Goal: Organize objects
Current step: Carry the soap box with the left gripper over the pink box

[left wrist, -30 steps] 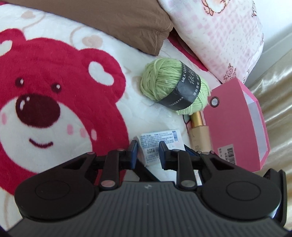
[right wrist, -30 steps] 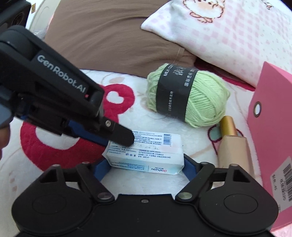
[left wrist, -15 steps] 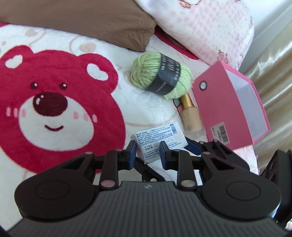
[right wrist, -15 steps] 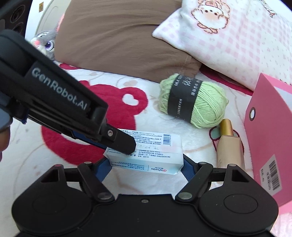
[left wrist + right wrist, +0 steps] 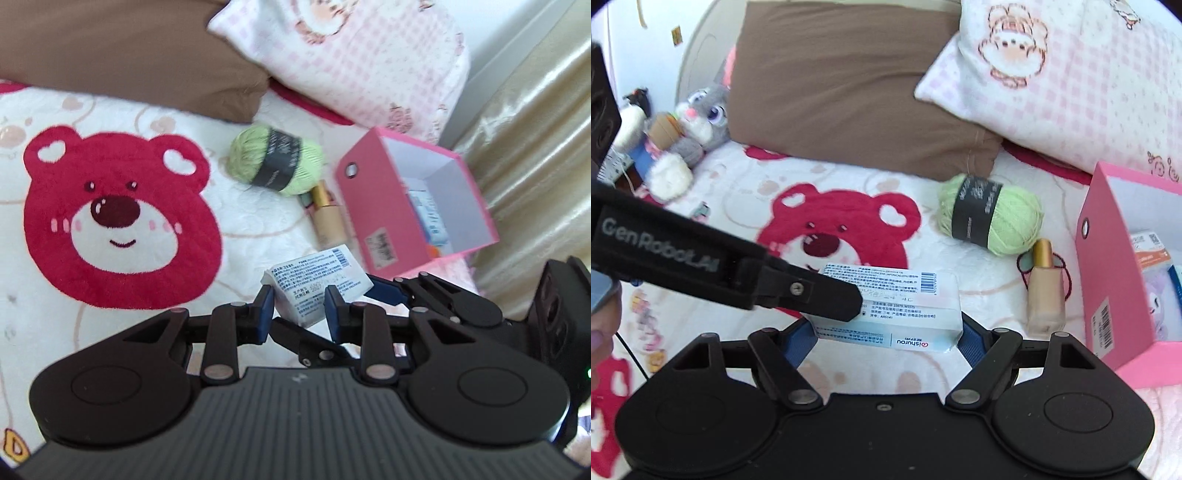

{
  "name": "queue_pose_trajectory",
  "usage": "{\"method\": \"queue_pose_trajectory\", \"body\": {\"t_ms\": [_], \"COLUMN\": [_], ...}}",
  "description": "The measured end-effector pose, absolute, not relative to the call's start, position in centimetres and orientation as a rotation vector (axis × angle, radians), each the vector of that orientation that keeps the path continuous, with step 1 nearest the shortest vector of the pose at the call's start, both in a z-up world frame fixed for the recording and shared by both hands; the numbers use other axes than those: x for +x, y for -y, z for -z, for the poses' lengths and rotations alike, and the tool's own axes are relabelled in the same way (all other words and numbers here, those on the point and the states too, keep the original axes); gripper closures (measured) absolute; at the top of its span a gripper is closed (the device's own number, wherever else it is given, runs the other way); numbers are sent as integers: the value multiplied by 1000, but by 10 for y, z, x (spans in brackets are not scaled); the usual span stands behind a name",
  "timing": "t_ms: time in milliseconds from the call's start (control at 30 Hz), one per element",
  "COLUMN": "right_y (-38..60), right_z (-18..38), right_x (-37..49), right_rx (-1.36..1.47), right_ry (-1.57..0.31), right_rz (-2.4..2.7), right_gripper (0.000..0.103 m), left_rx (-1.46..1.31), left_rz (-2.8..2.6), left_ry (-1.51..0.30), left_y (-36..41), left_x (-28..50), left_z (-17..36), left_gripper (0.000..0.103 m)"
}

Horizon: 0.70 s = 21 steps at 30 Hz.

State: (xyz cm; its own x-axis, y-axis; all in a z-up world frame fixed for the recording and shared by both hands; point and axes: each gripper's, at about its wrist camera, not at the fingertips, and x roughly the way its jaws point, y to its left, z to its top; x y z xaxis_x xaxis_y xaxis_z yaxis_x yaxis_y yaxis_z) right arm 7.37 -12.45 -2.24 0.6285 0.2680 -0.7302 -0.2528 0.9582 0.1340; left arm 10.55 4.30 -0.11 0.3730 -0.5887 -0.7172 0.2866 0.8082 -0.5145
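Note:
A white wipes packet [image 5: 905,295] with blue print hangs above the bear blanket, held by both grippers. My right gripper [image 5: 888,336] is shut on its two short ends. My left gripper [image 5: 299,314] is shut on the packet [image 5: 317,277] at one corner; its upper finger [image 5: 827,295] lies over the packet's left end. To the right stands an open pink box [image 5: 1108,266] with several small packs inside, its pink outer wall [image 5: 373,206] facing me. A green yarn ball [image 5: 991,216] and a beige, gold-capped bottle [image 5: 1043,288] lie on the blanket beside the box.
A brown pillow [image 5: 849,92] and a pink checked pillow [image 5: 1071,92] lie at the back. A grey plush rabbit [image 5: 698,122] sits far left. The white blanket's red bear [image 5: 118,221] spreads to the left. Shiny gold fabric [image 5: 535,147] borders the right side.
Both grippers have risen together with the packet, so the blanket, yarn and bottle look smaller and lower. The inside of the pink box has come into view.

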Motion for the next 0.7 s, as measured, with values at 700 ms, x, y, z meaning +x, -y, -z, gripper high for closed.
{"method": "queue_pose_trajectory", "body": {"t_ms": [700], "right_y": [195], "right_z": [-78], "right_x": [38], "right_rx": [-64], "right_ry": [-779], "right_rz": [-118], "right_gripper": [21], "left_rx": [-293], "left_rz": [706], "left_ry": [-946], "left_y": [57], "left_x": [85], "left_z": [-80], "left_gripper": [71]}}
